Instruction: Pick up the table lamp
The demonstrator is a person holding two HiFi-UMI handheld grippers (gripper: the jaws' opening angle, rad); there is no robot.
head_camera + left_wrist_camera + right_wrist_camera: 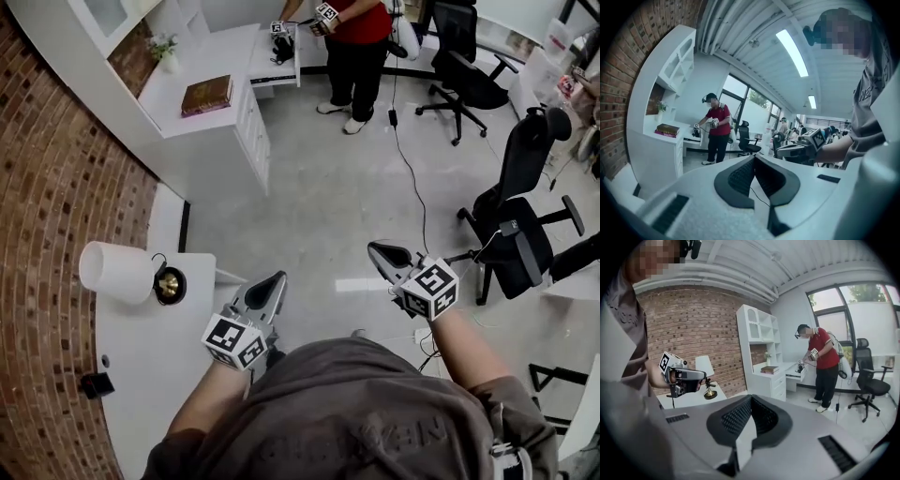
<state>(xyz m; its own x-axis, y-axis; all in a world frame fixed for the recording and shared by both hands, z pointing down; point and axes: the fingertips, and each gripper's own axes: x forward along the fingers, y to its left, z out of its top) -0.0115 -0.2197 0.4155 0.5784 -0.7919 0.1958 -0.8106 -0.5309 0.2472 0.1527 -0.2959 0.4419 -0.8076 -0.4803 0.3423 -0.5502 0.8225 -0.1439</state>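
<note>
The table lamp lies on its side on a white table (159, 361) at the left, its white shade (117, 272) toward the brick wall and its brass base (170, 285) to the right. In the right gripper view the shade (704, 365) and base (710, 393) also show. My left gripper (275, 281) hovers to the right of the table's corner, shut and holding nothing; its pads meet in its own view (754, 159). My right gripper (375, 249) is over the floor farther right, jaws closed and empty (750, 398).
A person in a red shirt (349, 37) stands at a white desk (202, 70) with an open drawer and a book (206, 96). Office chairs (520, 234) (464, 66) stand at the right. A cable (409, 173) runs across the floor. A small black object (97, 383) sits on the lamp table.
</note>
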